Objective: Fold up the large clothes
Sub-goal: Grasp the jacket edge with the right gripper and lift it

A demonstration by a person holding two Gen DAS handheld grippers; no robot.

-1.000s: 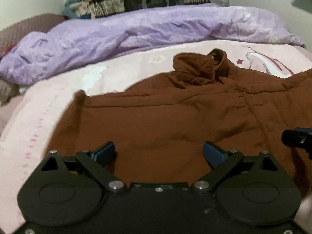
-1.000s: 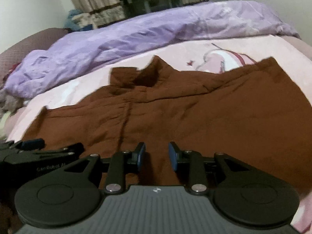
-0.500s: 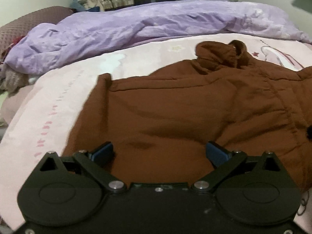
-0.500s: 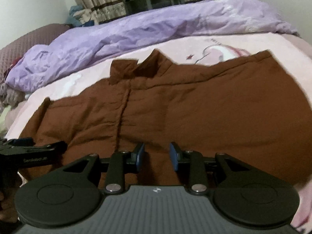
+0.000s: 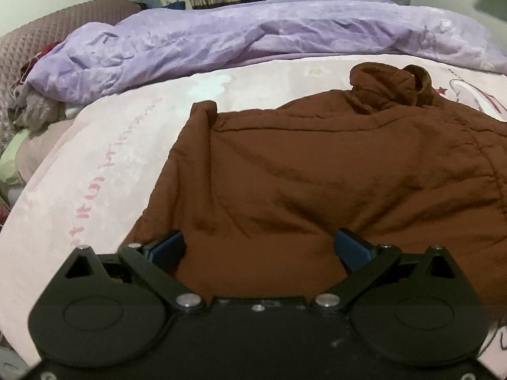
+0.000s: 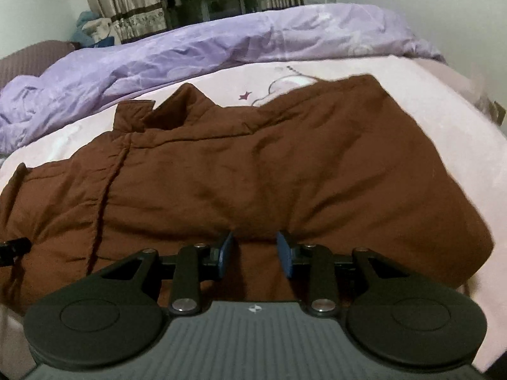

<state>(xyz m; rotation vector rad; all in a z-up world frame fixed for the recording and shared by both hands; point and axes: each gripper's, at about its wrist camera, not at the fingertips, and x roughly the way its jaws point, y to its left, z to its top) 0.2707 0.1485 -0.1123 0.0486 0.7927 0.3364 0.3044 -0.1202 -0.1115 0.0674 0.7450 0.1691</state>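
A large brown padded jacket (image 5: pixel 332 171) lies spread on the pink bedsheet (image 5: pixel 104 164), collar at the far side. My left gripper (image 5: pixel 258 248) is wide open, low over the jacket's near left edge, with cloth between its blue pads. In the right wrist view the jacket (image 6: pixel 253 171) fills the middle, collar (image 6: pixel 158 110) at the upper left. My right gripper (image 6: pixel 255 253) is partly open over the jacket's near hem, its pads a narrow gap apart with brown cloth bulging between them. The left gripper's tip (image 6: pixel 14 247) shows at the left edge.
A crumpled purple duvet (image 5: pixel 253 34) lies along the far side of the bed. A brown quilted headboard or pillow (image 5: pixel 47 28) and small bundled clothes (image 5: pixel 35 110) sit at the far left. Curtains and a window are behind. The bed's right edge (image 6: pixel 481 104) drops off.
My left gripper has shifted left, so the jacket's left edge and more pink sheet now show. My right gripper has moved closer and lower over the hem. Both jaw openings look unchanged.
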